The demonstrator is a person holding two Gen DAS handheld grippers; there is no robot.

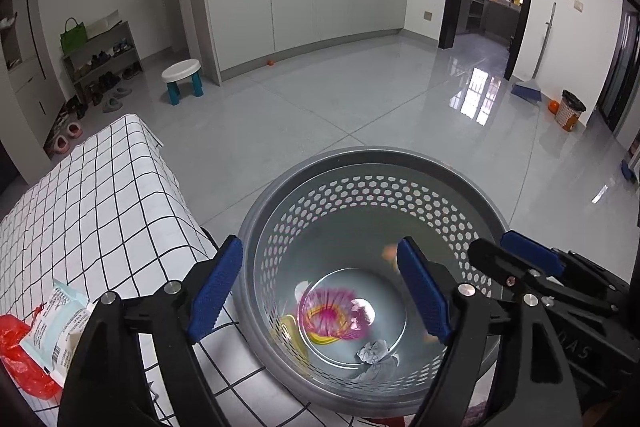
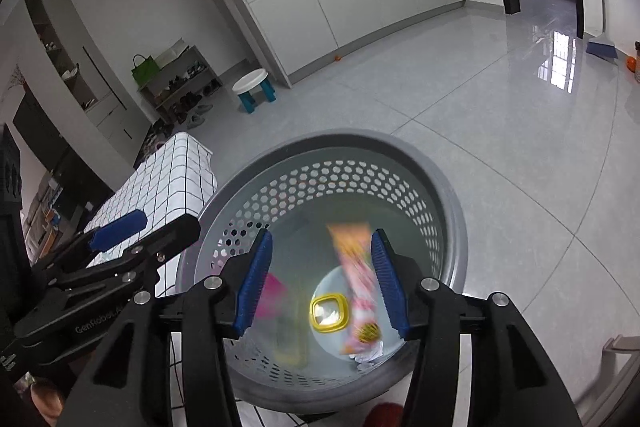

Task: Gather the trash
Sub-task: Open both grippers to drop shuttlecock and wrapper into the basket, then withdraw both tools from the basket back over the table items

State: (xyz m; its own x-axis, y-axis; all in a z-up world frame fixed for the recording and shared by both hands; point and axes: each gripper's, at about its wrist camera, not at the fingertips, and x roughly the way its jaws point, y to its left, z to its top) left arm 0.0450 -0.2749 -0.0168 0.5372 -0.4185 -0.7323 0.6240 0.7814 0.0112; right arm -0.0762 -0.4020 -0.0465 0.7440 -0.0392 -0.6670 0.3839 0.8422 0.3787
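Note:
A grey perforated trash basket [image 1: 372,155] stands on the floor beside a table with a checked cloth [image 1: 100,195]; it also shows in the right wrist view [image 2: 452,211]. Both grippers hover over its mouth. My left gripper [image 1: 320,291] is open and empty. My right gripper [image 2: 320,287] is open; a blurred orange-pink snack wrapper [image 2: 356,279] is in mid-air inside the basket just below it. In the basket lie a pink-yellow wrapper [image 1: 332,319], a yellow lid [image 2: 328,313] and crumpled grey paper [image 1: 374,351]. On the table lie a white-blue packet [image 1: 56,331] and a red bag [image 1: 16,355].
A white stool with teal legs [image 1: 182,75] and a shoe rack [image 1: 104,63] stand far left. A cabinet [image 1: 304,7] lines the back wall. A broom [image 1: 528,91] and a small bin [image 1: 570,109] stand at the right. Grey tiled floor [image 1: 320,115] lies between.

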